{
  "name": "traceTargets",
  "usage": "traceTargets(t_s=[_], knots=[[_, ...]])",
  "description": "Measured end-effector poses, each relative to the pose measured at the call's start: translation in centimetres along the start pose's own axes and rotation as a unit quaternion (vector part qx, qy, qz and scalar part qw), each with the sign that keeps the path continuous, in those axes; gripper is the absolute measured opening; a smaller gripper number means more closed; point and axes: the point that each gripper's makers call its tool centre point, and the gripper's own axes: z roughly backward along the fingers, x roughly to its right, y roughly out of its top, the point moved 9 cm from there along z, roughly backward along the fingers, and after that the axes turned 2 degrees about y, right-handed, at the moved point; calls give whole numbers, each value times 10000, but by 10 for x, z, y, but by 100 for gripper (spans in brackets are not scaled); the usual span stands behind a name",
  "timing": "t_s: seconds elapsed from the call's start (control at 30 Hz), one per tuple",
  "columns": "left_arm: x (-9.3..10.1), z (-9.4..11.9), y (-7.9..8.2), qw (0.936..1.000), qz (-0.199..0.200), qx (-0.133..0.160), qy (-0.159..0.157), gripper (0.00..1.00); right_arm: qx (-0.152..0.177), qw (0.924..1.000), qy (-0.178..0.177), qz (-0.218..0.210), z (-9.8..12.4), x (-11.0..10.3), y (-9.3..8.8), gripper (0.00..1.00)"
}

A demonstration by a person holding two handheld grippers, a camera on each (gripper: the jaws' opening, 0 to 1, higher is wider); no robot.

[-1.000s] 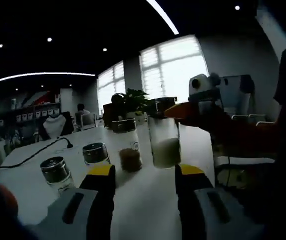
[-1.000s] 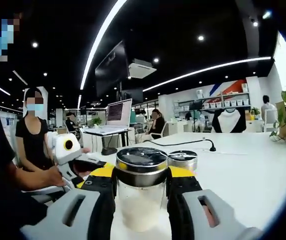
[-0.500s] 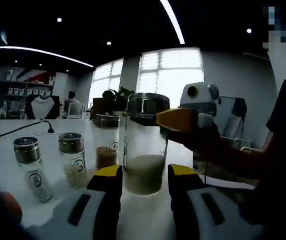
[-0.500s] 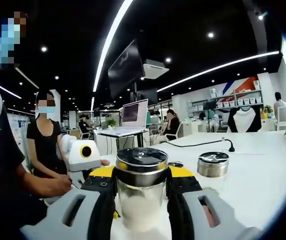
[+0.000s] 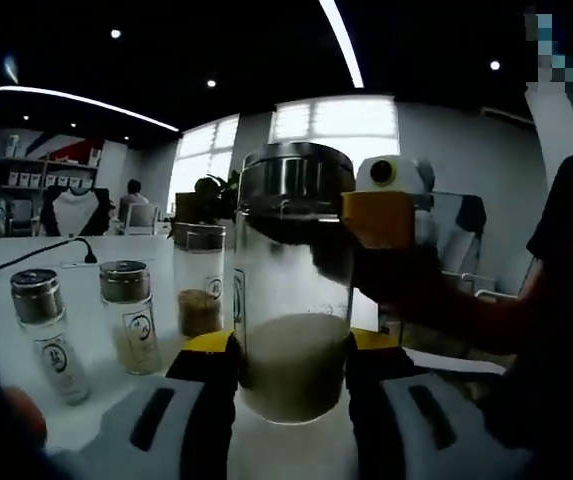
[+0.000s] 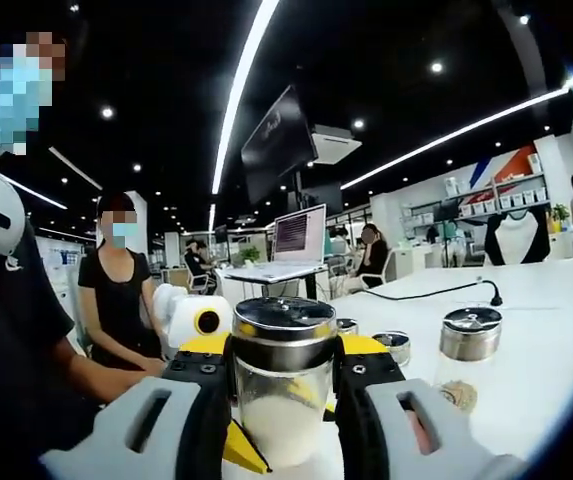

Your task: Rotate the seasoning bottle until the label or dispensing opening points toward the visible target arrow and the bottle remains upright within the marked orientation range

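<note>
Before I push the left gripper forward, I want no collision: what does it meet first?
The bottle of white powder, standing between the left gripper fingers and held at its cap by the right gripper. Contact looks near, though depth is unclear.

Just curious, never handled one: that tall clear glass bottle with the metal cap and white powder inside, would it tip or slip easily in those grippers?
The tall clear glass bottle is likely slippery and breakable. Being tall and narrow, it might tip; the white powder sitting low probably steadies it.
</note>
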Motion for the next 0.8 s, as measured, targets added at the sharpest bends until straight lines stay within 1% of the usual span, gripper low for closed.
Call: traceTargets(t_s=[0.03, 0.1, 0.17, 0.23, 0.3, 0.33, 0.37, 0.4, 0.43, 0.5, 0.53, 0.57, 0.73, 0.77, 0.8], knots=[[-1, 1, 0, 9998, -113, -41, 143, 44, -28, 10000, -28, 6, -1, 1, -1, 37], [-1, 2, -2, 9991, -215, -122, 337, 43, -113, 9999, -102, 45, -3, 1, -3, 37], [-1, 2, -2, 9984, -169, -189, 498, 43, -134, 9998, -115, 98, -6, 0, -5, 37], [-3, 4, -2, 9964, -116, -177, 820, 43, -100, 9996, -233, 113, -10, 1, -5, 37], [-5, 6, -1, 9932, -226, -172, 1130, 43, -31, 9995, -303, 91, -14, 2, -6, 37], [-5, 6, -1, 9914, -266, -220, 1261, 43, -11, 9993, -368, -10, -16, 3, -8, 37], [-6, 8, -1, 9880, -371, -272, 1476, 43, -7, 9991, -416, -76, -17, 4, -9, 37], [-7, 9, -1, 9819, -549, -316, 1784, 43, -17, 9985, -523, -137, -18, 8, -12, 37], [-7, 10, -1, 9773, -695, -329, 1973, 43, -15, 9980, -613, -160, -20, 9, -13, 37], [-6, 10, 0, 9700, -836, -364, 2255, 43, -39, 9964, -836, -94, -26, 8, -14, 38], [-6, 9, -1, 9701, -789, -369, 2267, 43, -37, 9958, -911, -82, -29, 6, -14, 38], [-6, 10, -1, 9716, -691, -349, 2235, 43, -29, 9950, -992, -92, -31, 6, -14, 39], [-9, 11, -2, 9695, -698, -394, 2314, 43, -3, 9920, -1219, -315, -34, 8, -17, 39], [-10, 11, -2, 9705, -662, -401, 2282, 43, -23, 9915, -1253, -345, -34, 8, -17, 39], [-12, 10, -4, 9730, -617, -430, 2182, 43, -65, 9911, -1289, -330, -34, 8, -18, 39]])
